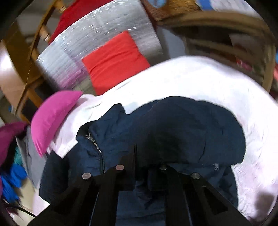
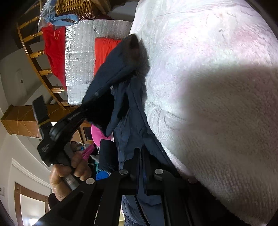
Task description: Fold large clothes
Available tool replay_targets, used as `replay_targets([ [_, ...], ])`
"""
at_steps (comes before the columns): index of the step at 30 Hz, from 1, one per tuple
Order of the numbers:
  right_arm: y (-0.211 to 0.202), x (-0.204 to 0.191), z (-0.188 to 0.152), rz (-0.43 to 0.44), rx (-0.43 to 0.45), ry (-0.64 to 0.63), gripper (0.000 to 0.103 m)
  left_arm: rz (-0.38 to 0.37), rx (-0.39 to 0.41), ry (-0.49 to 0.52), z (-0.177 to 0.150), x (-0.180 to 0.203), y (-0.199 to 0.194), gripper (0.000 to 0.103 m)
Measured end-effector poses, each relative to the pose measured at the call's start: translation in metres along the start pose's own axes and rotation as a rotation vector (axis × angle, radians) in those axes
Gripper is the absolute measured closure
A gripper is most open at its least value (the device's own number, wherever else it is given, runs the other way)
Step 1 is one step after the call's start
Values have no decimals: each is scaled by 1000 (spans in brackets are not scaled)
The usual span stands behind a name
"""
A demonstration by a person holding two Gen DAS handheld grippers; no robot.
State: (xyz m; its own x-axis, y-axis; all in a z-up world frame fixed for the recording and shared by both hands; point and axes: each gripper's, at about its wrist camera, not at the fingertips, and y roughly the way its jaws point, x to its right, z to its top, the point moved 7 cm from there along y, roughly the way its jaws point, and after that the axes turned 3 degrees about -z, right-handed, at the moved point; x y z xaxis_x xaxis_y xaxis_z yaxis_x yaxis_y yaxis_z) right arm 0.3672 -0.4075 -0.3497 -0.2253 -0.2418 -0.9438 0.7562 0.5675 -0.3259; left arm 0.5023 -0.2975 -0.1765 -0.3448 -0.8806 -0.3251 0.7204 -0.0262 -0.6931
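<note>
A navy blue zip jacket point(image 1: 173, 132) lies bunched on a white textured blanket point(image 1: 199, 80). My left gripper point(image 1: 141, 166) is shut on a fold of the jacket, and the cloth covers its fingertips. In the right wrist view the jacket point(image 2: 128, 111) hangs lifted beside the blanket point(image 2: 217, 87). My right gripper point(image 2: 141, 166) is shut on the jacket's edge. The left gripper point(image 2: 97, 97) also shows there, held by a hand point(image 2: 69, 172), its fingers buried in the jacket's upper part near the furry hood trim point(image 2: 139, 55).
A pink cushion point(image 1: 53, 118) sits at the blanket's left edge. A folded red-orange garment point(image 1: 114, 60) lies on a silver foil mat point(image 1: 97, 34). A red cloth point(image 2: 53, 50) hangs on a wooden chair point(image 2: 36, 57). A wicker basket point(image 2: 76, 8) stands behind. Mixed clothes point(image 1: 12, 173) are piled lower left.
</note>
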Motion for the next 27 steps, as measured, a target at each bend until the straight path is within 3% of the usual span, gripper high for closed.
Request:
replay_targets([
  [4, -3, 2, -1, -1, 0, -8, 101, -111, -21, -212, -14, -40, -8, 94],
  [10, 0, 1, -1, -19, 10, -23, 103, -197, -107, -434, -76, -89, 1, 94],
  [15, 1, 0, -2, -41, 17, -35, 103, -387, -198, -659, -132, -103, 18, 90],
  [16, 2, -1, -2, -43, 18, -37, 103, -405, -204, -672, -136, -105, 15, 86],
  [19, 2, -1, -2, -53, 21, -40, 103, -397, -233, -678, -151, -103, 11, 47],
  [20, 2, -1, -2, -58, 24, -42, 103, -390, -232, -680, -155, -103, 7, 38],
  [24, 2, -4, -4, -75, 36, -54, 103, -408, -196, -689, -157, -108, -15, 37],
  [27, 3, -5, -5, -87, 43, -60, 103, -320, -103, -601, -143, -112, -36, 36],
])
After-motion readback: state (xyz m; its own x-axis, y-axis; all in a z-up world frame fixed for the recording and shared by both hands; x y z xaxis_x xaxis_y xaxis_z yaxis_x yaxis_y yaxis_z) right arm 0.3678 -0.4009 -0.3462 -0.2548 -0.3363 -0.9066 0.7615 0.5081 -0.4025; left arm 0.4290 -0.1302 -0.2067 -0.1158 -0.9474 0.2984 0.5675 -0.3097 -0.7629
